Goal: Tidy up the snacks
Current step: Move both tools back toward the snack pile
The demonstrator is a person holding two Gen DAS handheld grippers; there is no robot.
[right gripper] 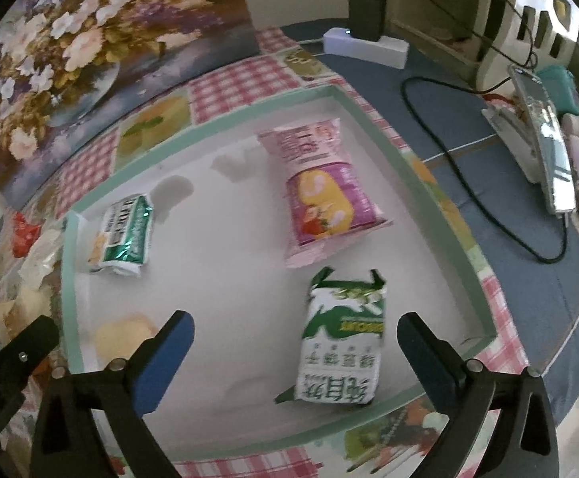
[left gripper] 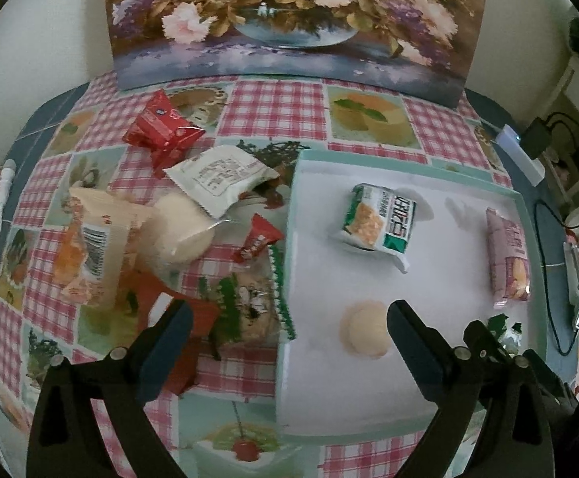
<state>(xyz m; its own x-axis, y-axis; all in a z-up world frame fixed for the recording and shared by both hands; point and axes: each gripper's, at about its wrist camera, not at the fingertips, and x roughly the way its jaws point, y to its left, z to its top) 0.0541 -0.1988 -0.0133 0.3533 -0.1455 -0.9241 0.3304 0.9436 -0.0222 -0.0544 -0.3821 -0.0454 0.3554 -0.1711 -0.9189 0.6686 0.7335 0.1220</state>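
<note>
A white tray with a green rim (left gripper: 409, 161) (right gripper: 225, 119) lies on the checked tablecloth. In it lie a green-white pack (left gripper: 381, 217) (right gripper: 124, 235), a pink pack (left gripper: 508, 253) (right gripper: 325, 191), a round pale cake (left gripper: 365, 334) (right gripper: 124, 336) and a green-white pouch (right gripper: 343, 342). My left gripper (left gripper: 289, 318) is open and empty over the tray's left edge. My right gripper (right gripper: 295, 328) is open above the pouch, not touching it. Loose snacks lie left of the tray: red packs (left gripper: 161, 127), a white pack (left gripper: 221, 177), an orange pack (left gripper: 94, 247), a round cake (left gripper: 181, 227).
A flower painting (left gripper: 297, 20) stands at the table's back. A white power strip with a black charger (right gripper: 365, 36) and cables lie to the right on the blue cloth, beside a phone on a stand (right gripper: 544, 139). A clear cookie bag (left gripper: 249, 306) lies under my left gripper.
</note>
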